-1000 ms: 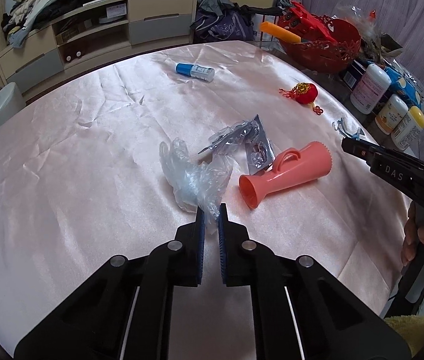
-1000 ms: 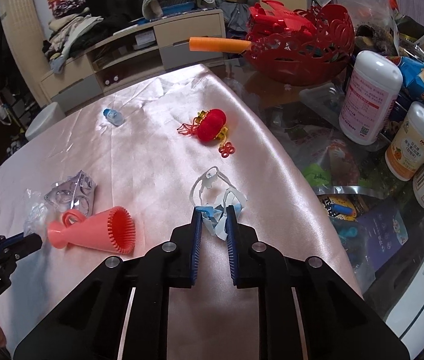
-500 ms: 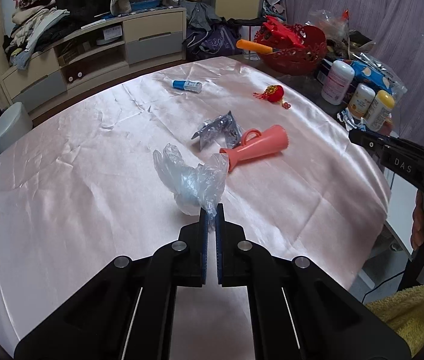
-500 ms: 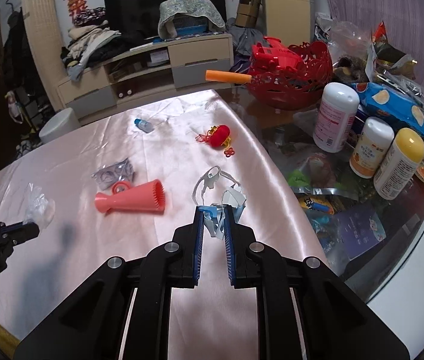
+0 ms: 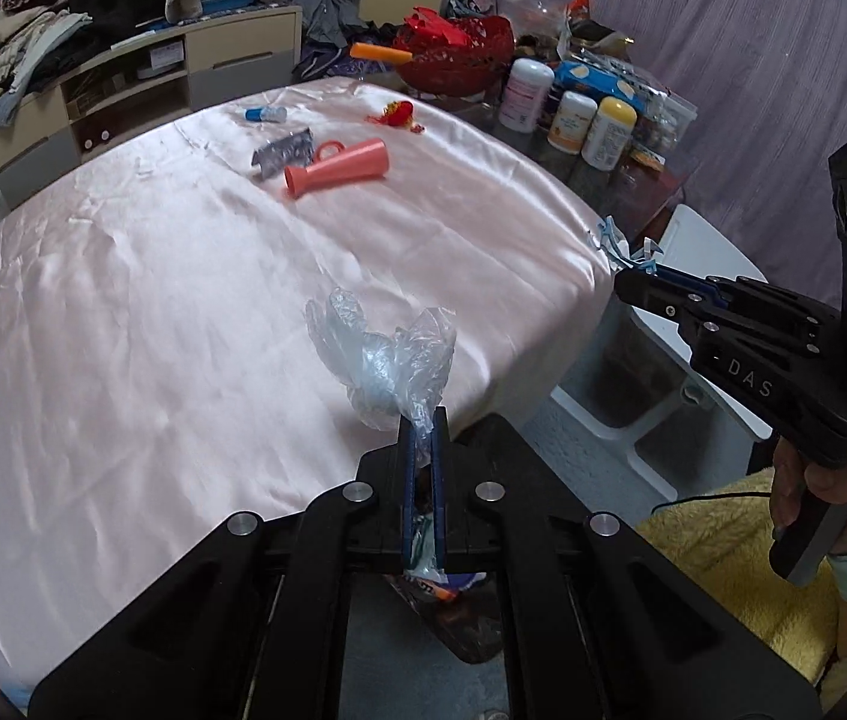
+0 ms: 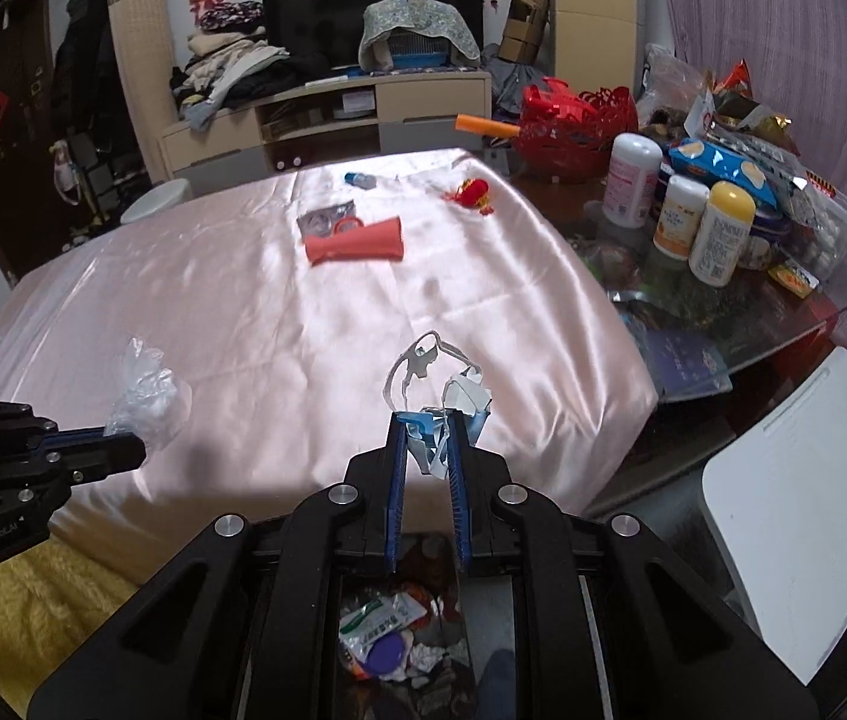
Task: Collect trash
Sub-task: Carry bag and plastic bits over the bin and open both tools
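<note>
My left gripper (image 5: 422, 420) is shut on a crumpled clear plastic glove (image 5: 384, 360), held in the air over the table's near edge; it also shows at the left of the right wrist view (image 6: 144, 396). My right gripper (image 6: 428, 420) is shut on a scrap of white and blue torn wrapper (image 6: 441, 396), also seen in the left wrist view (image 5: 624, 252). Below both grippers, on the floor, stands a bin with trash (image 6: 399, 642). A silver foil packet (image 6: 327, 219) lies on the pink tablecloth (image 5: 123, 300).
A salmon horn-shaped toy (image 5: 339, 168), a small blue-capped bottle (image 5: 266, 114) and a red ornament (image 5: 399, 114) lie far back on the cloth. Bottles and snack bags (image 6: 717, 222) crowd the glass table at right. A white chair (image 6: 795, 516) and a yellow cushion (image 5: 741, 564) are nearby.
Both grippers have pulled back from the table's middle to its near edge, each carrying its piece. The floor bin has come into view beneath them.
</note>
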Motion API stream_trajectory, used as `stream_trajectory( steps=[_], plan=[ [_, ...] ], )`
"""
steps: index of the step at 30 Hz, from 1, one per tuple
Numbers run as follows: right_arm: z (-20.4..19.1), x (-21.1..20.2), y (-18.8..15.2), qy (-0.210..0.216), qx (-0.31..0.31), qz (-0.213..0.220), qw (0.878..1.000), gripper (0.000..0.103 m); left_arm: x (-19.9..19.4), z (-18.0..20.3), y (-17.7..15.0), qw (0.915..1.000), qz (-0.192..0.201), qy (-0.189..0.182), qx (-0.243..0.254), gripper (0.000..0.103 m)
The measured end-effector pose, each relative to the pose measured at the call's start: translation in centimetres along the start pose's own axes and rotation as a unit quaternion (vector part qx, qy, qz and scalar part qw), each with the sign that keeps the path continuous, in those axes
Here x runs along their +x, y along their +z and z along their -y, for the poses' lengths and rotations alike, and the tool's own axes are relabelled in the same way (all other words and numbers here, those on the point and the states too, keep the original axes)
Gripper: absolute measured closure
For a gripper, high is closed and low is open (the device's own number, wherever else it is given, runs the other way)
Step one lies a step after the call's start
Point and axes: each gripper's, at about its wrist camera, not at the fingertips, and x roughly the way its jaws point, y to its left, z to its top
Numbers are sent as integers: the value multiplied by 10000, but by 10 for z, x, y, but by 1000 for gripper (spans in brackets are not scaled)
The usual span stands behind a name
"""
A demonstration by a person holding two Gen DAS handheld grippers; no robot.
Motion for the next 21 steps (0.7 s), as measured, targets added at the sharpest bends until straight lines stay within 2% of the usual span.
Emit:
stream_trajectory(
  steps=[6,12,21],
  plan=[
    [0,-1,-41,328,247,-383,9984,88,7,17,-40,9998,-202,-65,-28,99],
    [-7,12,-72,657,438,-826,9935,88,35,23,-68,9983,-538,-125,-162,99],
    [-9,47,-95,673,428,-1504,9854,87,73,15,-84,9945,-976,-260,-285,99]
  ],
)
